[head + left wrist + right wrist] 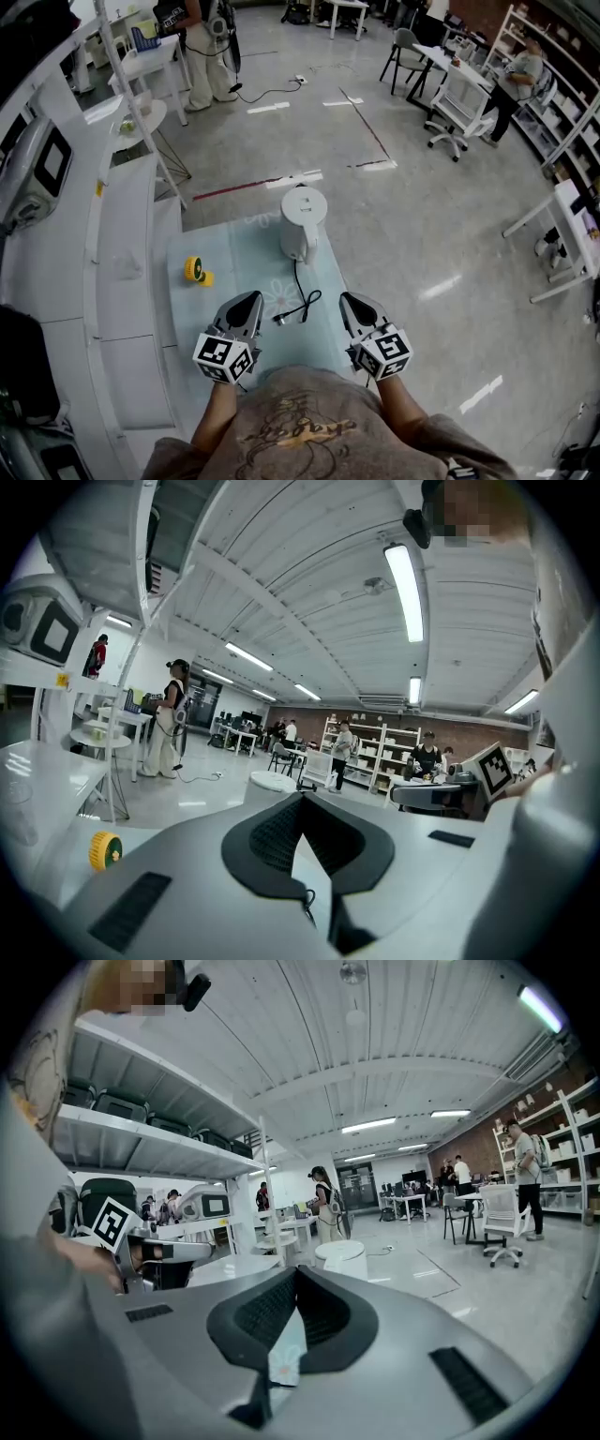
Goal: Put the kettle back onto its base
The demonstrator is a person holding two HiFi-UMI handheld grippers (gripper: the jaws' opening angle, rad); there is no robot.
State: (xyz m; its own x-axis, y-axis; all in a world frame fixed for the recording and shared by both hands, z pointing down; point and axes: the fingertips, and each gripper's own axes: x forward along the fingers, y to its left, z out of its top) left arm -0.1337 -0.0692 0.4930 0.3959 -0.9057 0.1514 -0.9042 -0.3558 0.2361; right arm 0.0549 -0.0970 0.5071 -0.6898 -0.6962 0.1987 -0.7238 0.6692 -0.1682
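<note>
Here's the table (217, 246), pale blue on top, and the kettle (303, 223) stands upright at its far end, a touch right of centre. It's white, lid on, nobody touching it. Its cord (298, 279) trails from the foot of the kettle toward the near edge and ends in a loose plug (281, 319). Since the cord leaves from under the body, my read is that the kettle already sits on its base, though the base itself is hidden beneath it.

Now the tools. The left gripper (246, 305) hangs at the near edge, left of the plug, with its jaws clenched tip to tip and nothing between them. The right gripper (353, 305) mirrors it on the right side of the cord, pinched shut as well and just as empty. Both point roughly level toward the kettle and are well apart from it. That looks like a resting stance with the hands pulled in close to the body, rather than a reach.

Off on the left of the table lies a small yellow wheel (196, 270), clear of everything and no part of this job.

With the kettle standing square and free of both tools, I'd call the job either finished or not begun.
</note>
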